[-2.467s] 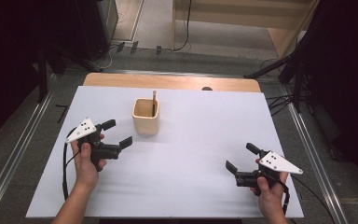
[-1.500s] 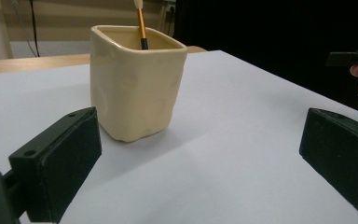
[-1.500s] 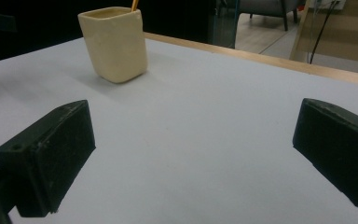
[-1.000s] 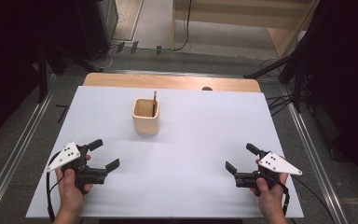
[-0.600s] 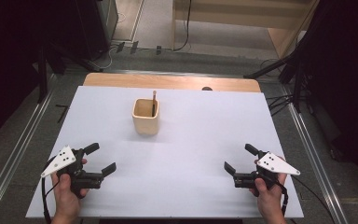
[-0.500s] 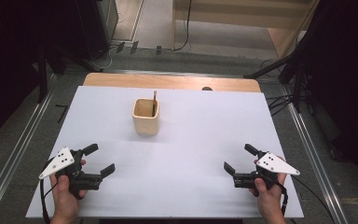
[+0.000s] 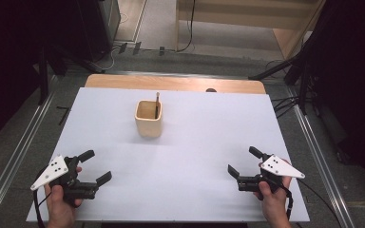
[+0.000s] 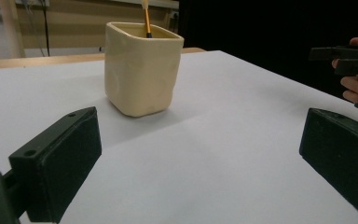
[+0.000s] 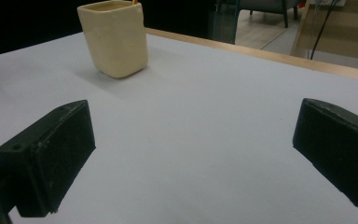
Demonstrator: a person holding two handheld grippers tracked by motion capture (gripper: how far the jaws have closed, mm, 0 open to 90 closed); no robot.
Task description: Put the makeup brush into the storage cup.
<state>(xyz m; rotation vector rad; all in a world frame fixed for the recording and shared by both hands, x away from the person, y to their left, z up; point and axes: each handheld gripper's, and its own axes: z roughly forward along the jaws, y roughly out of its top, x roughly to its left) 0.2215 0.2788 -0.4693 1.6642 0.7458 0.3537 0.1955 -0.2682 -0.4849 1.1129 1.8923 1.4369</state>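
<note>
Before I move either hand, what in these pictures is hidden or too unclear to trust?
- Pencil: its lower part is hidden inside the cup in the high view; the top edge cuts off its end in the left gripper view.
- Cup's inside bottom: the walls hide it in both gripper views.
- Dark spot at the table's far edge: too small to identify.
- Left gripper and right gripper: open, holding nothing.

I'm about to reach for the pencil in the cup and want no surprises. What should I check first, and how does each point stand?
1. Left gripper jaws open and holding nothing: ok.
2. Right gripper jaws open and holding nothing: ok.
3. Cup upright on the table: ok.
4. Pencil standing in the cup, its top above the rim: ok.
5. Bare table between both grippers and the cup: ok.
6. Whether the pencil is loose in the cup: cannot tell.
</note>
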